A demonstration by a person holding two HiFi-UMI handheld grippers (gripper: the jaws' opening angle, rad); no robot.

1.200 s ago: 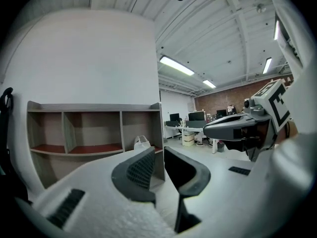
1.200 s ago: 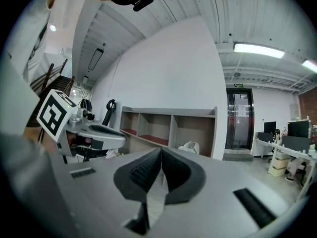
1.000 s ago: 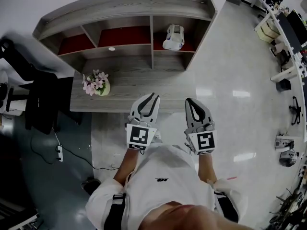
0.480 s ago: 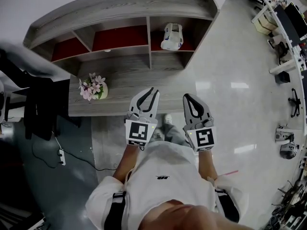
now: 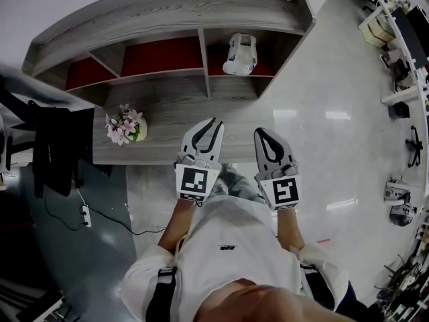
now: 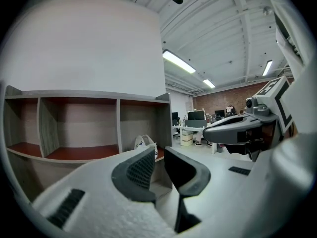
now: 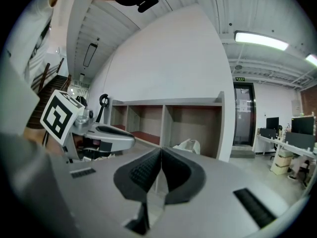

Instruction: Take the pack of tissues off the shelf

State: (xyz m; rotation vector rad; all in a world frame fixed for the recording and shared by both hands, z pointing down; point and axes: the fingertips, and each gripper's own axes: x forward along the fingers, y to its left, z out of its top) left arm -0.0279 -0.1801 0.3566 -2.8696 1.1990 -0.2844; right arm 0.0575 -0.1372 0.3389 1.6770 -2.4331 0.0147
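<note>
The pack of tissues [image 5: 240, 54] is a white plastic-wrapped bundle standing in the right compartment of the grey wooden shelf [image 5: 167, 9], on a red board. It also shows small and far off as the pack [image 6: 144, 143] and the pack [image 7: 187, 146]. My left gripper [image 5: 213, 122] is held level in front of the shelf's lower ledge, its jaws a little apart with nothing between them. Beside it, my right gripper [image 5: 260, 132] has its pads closed together and empty. Both are well short of the pack.
A small pot of pink flowers [image 5: 124, 126] sits on the ledge [image 5: 167, 113] left of my left gripper. A black chair and desk [image 5: 47, 146] stand at the left. Glossy floor and office desks [image 5: 402, 52] lie to the right.
Both grippers have moved forward toward the shelf with the person; the shelf and the pack look larger and nearer. Neither gripper's jaws have changed.
</note>
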